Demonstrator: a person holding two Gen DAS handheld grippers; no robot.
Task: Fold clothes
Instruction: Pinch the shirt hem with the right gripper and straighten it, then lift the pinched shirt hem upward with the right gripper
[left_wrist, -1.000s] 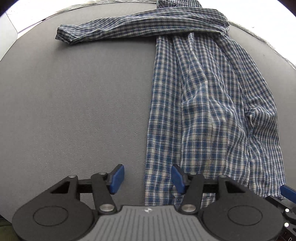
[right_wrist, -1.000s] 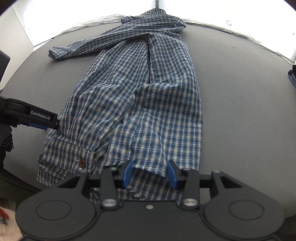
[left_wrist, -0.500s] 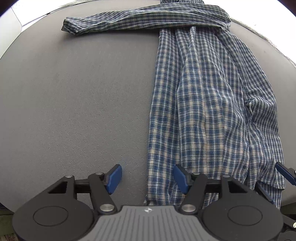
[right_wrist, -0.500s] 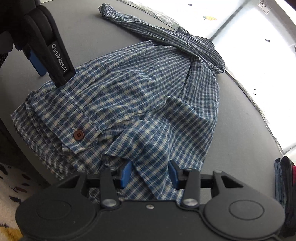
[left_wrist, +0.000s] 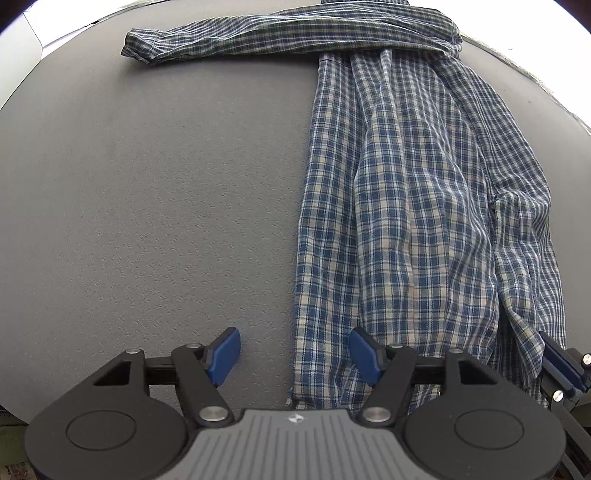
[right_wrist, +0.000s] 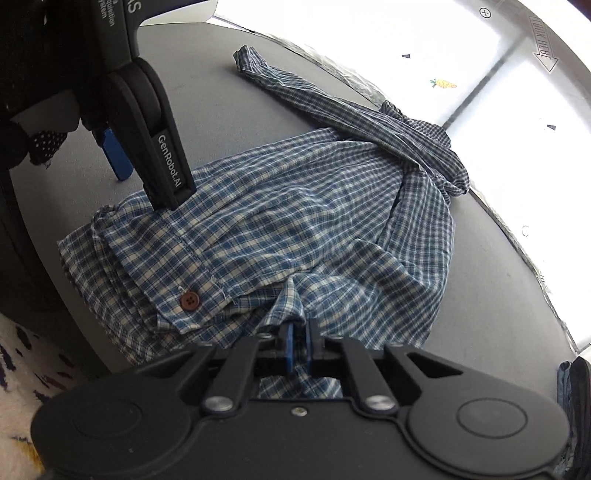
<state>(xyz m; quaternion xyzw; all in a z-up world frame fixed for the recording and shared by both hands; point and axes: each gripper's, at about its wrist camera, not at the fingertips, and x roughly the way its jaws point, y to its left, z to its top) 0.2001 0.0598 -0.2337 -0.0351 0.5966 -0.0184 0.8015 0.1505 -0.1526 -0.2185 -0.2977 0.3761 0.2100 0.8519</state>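
A blue and white checked shirt (left_wrist: 406, 206) lies lengthwise on the grey table (left_wrist: 147, 203), one sleeve (left_wrist: 258, 37) stretched out to the far left. My left gripper (left_wrist: 295, 354) is open, its fingers straddling the shirt's near left hem edge. In the right wrist view the same shirt (right_wrist: 280, 221) shows a brown button (right_wrist: 189, 301) near its hem. My right gripper (right_wrist: 299, 341) is shut on a raised fold of the shirt's near right hem. The left gripper (right_wrist: 147, 162) stands at the upper left there, over the hem's other corner.
The table's near edge (right_wrist: 74, 314) drops to a patterned rug (right_wrist: 22, 369) at the lower left. Bright white floor lies beyond the far edge. A dark folded garment (right_wrist: 576, 391) sits at the far right of the right wrist view.
My right gripper has shut on the shirt's hem fold and swung to face left across the shirt. The left gripper has crept slightly forward, still open.
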